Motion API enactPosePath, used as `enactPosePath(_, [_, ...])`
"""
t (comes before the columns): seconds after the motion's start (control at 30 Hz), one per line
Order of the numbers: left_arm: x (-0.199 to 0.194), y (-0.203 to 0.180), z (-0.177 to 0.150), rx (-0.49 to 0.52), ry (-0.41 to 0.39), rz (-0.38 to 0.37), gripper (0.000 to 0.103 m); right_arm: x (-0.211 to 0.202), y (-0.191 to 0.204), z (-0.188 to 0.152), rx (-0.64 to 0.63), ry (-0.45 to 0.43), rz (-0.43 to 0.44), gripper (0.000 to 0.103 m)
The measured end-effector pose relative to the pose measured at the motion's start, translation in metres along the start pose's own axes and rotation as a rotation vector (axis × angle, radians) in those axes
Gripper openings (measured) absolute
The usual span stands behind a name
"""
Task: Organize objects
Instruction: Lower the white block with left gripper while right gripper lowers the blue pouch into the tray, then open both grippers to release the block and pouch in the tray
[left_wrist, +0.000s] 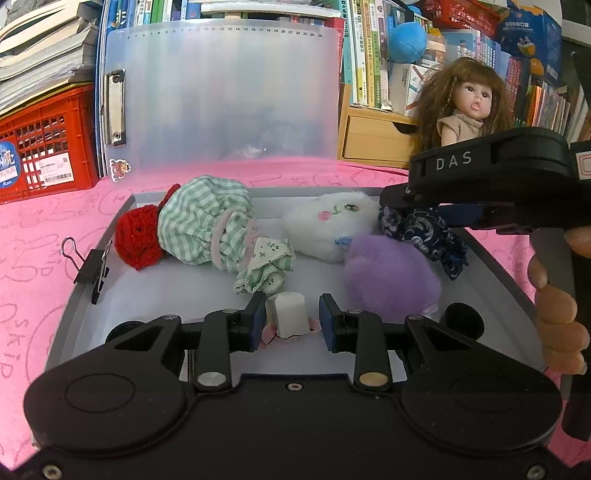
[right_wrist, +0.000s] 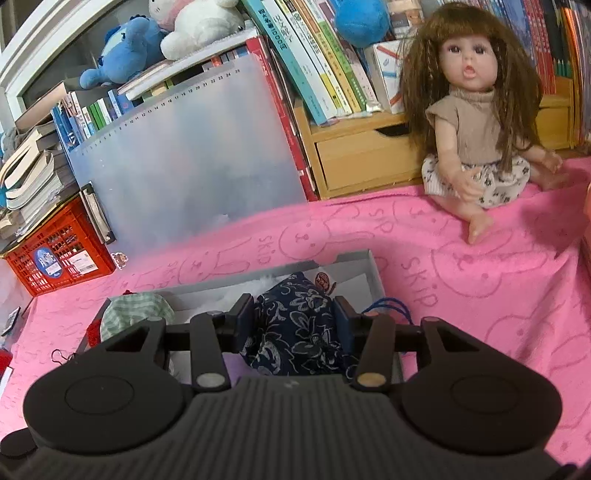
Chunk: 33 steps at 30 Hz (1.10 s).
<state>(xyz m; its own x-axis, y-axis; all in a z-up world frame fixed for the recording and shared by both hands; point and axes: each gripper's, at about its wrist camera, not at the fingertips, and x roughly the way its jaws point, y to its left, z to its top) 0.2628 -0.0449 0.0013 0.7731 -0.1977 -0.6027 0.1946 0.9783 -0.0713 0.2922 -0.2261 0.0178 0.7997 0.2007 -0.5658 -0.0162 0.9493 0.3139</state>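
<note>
A grey box (left_wrist: 122, 218) on the pink cloth holds a green checked cloth toy with a red knitted head (left_wrist: 199, 225), a white plush (left_wrist: 328, 221), a purple plush (left_wrist: 391, 273) and a dark blue floral pouch (left_wrist: 424, 229). My left gripper (left_wrist: 293, 314) is open around a small white paper piece (left_wrist: 288, 314) on the box floor. My right gripper (right_wrist: 293, 321) is shut on the floral pouch (right_wrist: 295, 328) and holds it over the box's right end (right_wrist: 373, 269); it also shows in the left wrist view (left_wrist: 498, 184).
A doll with long brown hair (right_wrist: 476, 122) sits on the pink cloth (right_wrist: 443, 277) at the back right. A translucent clipboard (left_wrist: 221, 96) leans on the bookshelf. A red crate (left_wrist: 48, 147) stands at the left. A black binder clip (left_wrist: 92, 266) grips the box's left wall.
</note>
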Motion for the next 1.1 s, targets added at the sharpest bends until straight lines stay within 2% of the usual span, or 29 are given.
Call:
enactPosePath(0.43, [0.0,0.0,-0.001,0.007,-0.005,0.001,0.031,0.007,-0.011,-0.007,0.047,0.005,0.022,0.05])
enactPosePath(0.67, [0.0,-0.001,-0.001,0.014,-0.004,0.007,0.031,0.009,-0.009,-0.007,0.028,0.008,0.013,0.052])
enactPosePath(0.77, [0.0,-0.001,-0.002,0.014,-0.004,0.007,0.031,0.008,-0.009,-0.008,0.025,0.009,0.012,0.057])
enactPosePath(0.83, [0.0,-0.002,-0.002,0.015,-0.004,0.007,0.031,0.008,-0.008,-0.008,0.028,0.009,0.009,0.066])
enactPosePath(0.9, [0.0,-0.002,-0.002,0.016,-0.003,0.006,0.032,0.007,-0.008,-0.008,0.027,0.01,0.007,0.069])
enactPosePath(1.1, [-0.004,-0.004,-0.001,0.018,0.001,-0.003,0.042,0.003,-0.007,-0.008,0.027,0.004,0.018,0.082])
